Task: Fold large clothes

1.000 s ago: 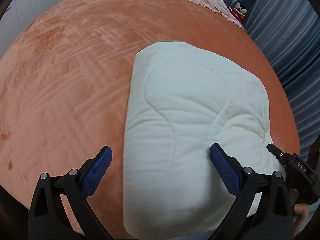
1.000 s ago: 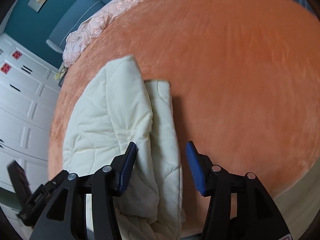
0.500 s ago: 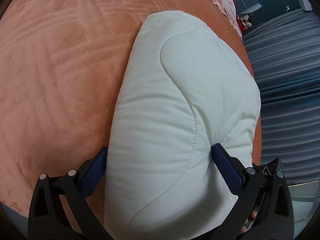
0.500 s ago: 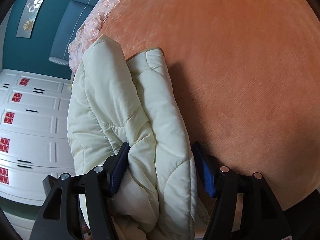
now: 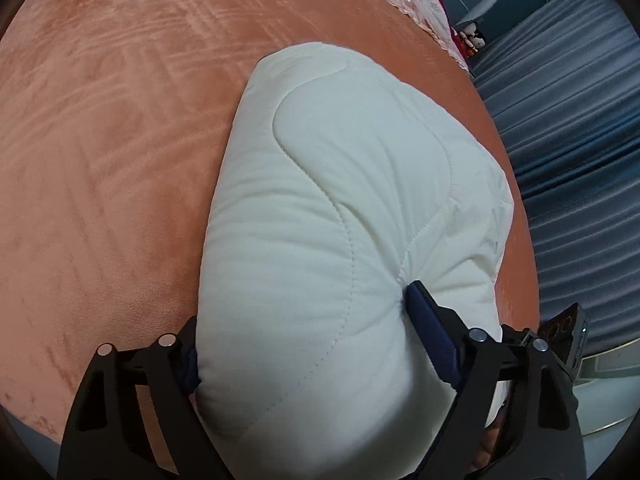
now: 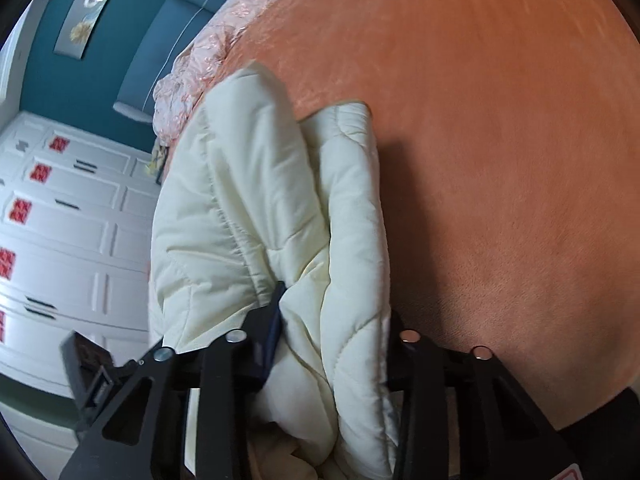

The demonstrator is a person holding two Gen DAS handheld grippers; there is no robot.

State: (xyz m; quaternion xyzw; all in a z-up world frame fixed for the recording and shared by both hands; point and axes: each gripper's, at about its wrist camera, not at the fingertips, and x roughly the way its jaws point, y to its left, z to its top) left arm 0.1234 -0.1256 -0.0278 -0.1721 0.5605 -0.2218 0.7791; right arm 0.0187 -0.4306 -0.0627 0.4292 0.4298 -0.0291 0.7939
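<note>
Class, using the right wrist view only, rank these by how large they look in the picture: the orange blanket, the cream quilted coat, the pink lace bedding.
1. orange blanket, fills most of the frame.
2. cream quilted coat, though its nearness to the camera enlarges it.
3. pink lace bedding, far off and partly hidden.

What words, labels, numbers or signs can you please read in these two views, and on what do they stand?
No text can be read.
Red square decals on the white wardrobe doors: motifs too blurred to read.
Dark device beside the left gripper: round marks, not legible.
Red patch at the right gripper's base: cropped, unreadable.
Cream quilted padded garment: no label visible.
</note>
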